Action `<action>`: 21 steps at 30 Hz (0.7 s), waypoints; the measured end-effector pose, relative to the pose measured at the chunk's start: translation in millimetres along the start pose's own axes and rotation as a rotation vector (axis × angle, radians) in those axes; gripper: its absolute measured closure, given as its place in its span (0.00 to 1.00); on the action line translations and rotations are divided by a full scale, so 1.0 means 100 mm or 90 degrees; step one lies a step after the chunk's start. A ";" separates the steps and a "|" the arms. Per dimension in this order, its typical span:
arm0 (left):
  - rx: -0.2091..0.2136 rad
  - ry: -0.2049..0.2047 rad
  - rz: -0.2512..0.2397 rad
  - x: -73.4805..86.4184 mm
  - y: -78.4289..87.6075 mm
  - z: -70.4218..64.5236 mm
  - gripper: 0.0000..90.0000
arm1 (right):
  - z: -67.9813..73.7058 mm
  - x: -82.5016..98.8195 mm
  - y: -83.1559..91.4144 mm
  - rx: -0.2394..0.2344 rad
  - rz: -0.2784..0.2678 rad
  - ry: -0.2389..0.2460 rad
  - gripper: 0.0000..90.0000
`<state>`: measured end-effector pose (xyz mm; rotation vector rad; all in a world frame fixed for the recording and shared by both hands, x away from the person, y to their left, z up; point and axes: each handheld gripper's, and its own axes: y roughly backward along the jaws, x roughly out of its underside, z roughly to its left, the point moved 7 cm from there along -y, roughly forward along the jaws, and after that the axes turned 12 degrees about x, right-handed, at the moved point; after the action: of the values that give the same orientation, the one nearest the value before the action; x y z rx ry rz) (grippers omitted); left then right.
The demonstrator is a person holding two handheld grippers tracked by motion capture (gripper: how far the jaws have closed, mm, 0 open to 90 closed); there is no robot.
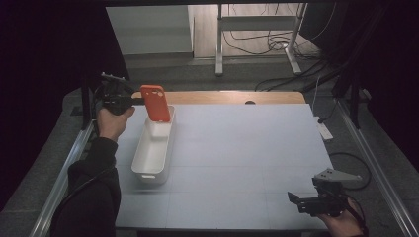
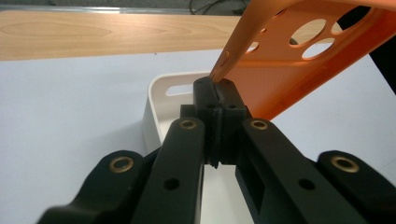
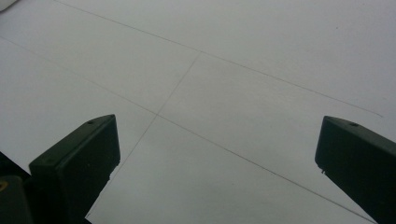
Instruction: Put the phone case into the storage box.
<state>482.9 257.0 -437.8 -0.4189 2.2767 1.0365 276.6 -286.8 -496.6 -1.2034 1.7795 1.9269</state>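
At the upper left of the high view, the left gripper (image 1: 129,100) pinches the edge of an orange phone case (image 1: 155,103), jaws clamped tight on it, above the far end of a white tray (image 1: 150,163) (nothing else stands near). The right gripper (image 1: 296,200) sits at the lower right, jaws spread wide and empty, over the pale table (image 1: 247,148); beyond are a wooden edge (image 1: 237,97), a grey floor and cables.

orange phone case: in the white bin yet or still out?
Out. The left gripper is shut on an edge of the orange phone case, holding it tilted above the far end of the white bin. The bin looks empty.
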 end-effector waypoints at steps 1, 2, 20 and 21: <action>0.001 0.001 0.003 0.01 -0.01 0.01 0.99 | 0.00 0.00 0.00 0.000 0.000 0.000 0.00; -0.001 0.001 0.005 0.01 -0.03 0.02 0.99 | 0.00 0.00 0.00 0.000 0.000 0.000 0.00; -0.011 0.017 0.021 0.12 -0.25 0.15 0.99 | 0.01 0.00 0.00 -0.002 0.002 0.003 0.00; -0.011 0.018 0.020 0.13 -0.26 0.16 0.99 | 0.01 0.00 0.00 -0.002 0.003 0.003 0.00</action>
<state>491.9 251.9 -468.6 -0.4080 2.3085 1.0731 276.2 -286.1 -497.0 -1.2074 1.7835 1.9322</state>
